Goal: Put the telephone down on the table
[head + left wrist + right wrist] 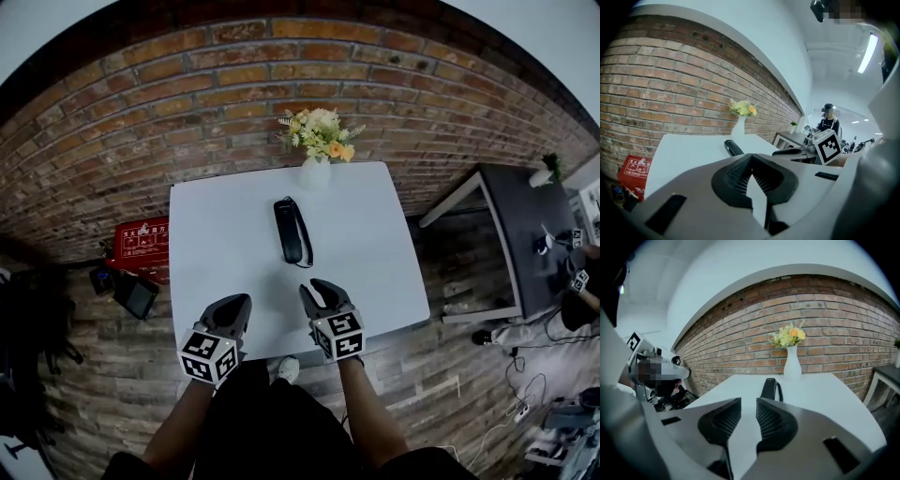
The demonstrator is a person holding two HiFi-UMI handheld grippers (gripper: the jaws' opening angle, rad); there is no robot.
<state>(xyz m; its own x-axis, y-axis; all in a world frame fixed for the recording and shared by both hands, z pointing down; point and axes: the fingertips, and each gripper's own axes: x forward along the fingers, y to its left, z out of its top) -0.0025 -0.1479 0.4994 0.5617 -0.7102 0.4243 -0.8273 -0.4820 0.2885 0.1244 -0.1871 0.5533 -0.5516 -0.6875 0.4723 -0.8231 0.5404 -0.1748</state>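
A black telephone handset (292,230) with its cord lies flat on the white table (216,244), near the middle and a little toward the far side. It also shows ahead of the jaws as the telephone (732,147) in the left gripper view and the telephone (768,388) in the right gripper view. My left gripper (244,301) hovers at the table's near edge, its jaws (751,157) closed tip to tip and empty. My right gripper (315,287) sits beside it, short of the handset, its jaws (748,401) standing a narrow gap apart with nothing between them.
A white vase of yellow flowers (317,141) stands at the table's far edge against the brick wall. A red box (142,239) and dark gear lie on the floor at left. A dark side table (525,234) stands at right, with a person (828,119) beyond it.
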